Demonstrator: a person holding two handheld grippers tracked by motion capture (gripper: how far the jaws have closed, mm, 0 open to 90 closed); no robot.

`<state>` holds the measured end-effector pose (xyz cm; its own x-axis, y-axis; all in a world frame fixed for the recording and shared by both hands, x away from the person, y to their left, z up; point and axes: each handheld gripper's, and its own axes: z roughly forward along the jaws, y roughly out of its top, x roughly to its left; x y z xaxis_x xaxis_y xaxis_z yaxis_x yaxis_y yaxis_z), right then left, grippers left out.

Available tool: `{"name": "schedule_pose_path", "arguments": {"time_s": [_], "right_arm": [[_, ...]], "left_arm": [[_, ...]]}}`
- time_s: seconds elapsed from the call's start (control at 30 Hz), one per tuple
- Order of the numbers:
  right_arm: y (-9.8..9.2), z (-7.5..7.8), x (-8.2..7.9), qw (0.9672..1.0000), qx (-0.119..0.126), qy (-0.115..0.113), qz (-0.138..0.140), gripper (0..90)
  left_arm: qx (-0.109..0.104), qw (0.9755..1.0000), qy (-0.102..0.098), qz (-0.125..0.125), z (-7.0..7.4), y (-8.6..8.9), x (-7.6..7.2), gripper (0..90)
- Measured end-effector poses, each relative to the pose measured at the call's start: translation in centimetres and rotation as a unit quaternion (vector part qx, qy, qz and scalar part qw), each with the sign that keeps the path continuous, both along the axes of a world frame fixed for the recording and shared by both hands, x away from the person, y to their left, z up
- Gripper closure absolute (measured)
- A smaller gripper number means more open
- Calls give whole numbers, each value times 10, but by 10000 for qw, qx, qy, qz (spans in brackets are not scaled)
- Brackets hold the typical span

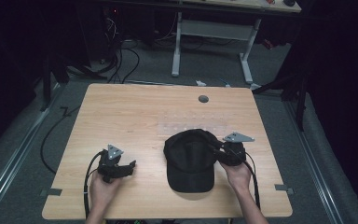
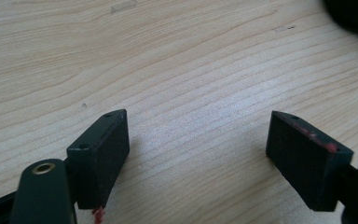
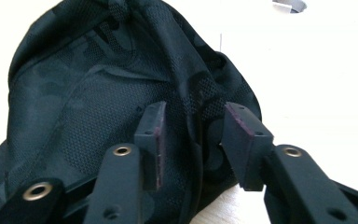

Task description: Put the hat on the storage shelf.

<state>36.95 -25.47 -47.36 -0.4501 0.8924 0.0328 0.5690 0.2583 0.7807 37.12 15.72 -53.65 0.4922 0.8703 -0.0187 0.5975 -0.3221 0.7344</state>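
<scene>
A black baseball cap [image 1: 189, 161] is seen lying on the wooden table [image 1: 135, 112], right of centre and towards the near edge, with its brim pointing at the person and its crown towards the far side. In the high view the right gripper [image 1: 220, 150] is held against the cap's right side, just where the crown meets the brim, with the right hand [image 1: 237, 175] behind it. In the right gripper view the cap [image 3: 88, 88] (a dark mesh fabric with a faint camouflage pattern) is shown close up, and a raised fold or edge of the fabric is seen running between the two black jaws. The jaws stand about half open, one on each side of that fold; a gap can be made out between each pad and the cloth, so the fabric is straddled but not pinched.

The left gripper [image 1: 131, 165] is held low over the bare table to the left of the cap, well apart from it, by the left hand [image 1: 103, 186]. In the left gripper view its jaws are spread wide, with nothing but wood grain between them, and a dark corner of the cap [image 2: 354, 16] is caught at the upper right edge.

A small grey round cap or grommet [image 1: 203, 99] is set into the table near its far edge.
</scene>
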Motion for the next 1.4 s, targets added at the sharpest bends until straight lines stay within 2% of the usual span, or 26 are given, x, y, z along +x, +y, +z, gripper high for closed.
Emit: {"name": "schedule_pose_path", "arguments": {"time_s": [0.43,0.7,0.97,1.2,1.4], "right_arm": [[2,-6,8,9997,123,187,51,703],[0,-8,10,9996,85,193,177,796],[-3,-8,10,9993,119,169,318,846],[-6,-6,8,9986,239,224,403,870],[-9,-1,4,9976,449,161,510,874]], "left_arm": [[-1,10000,-1,1,0,0,0,216],[-3,10000,-2,-35,0,0,0,231],[-2,10000,-2,-35,0,0,0,231],[3,10000,-4,-33,0,0,0,230],[2,10000,-4,-27,0,0,0,232]]}}
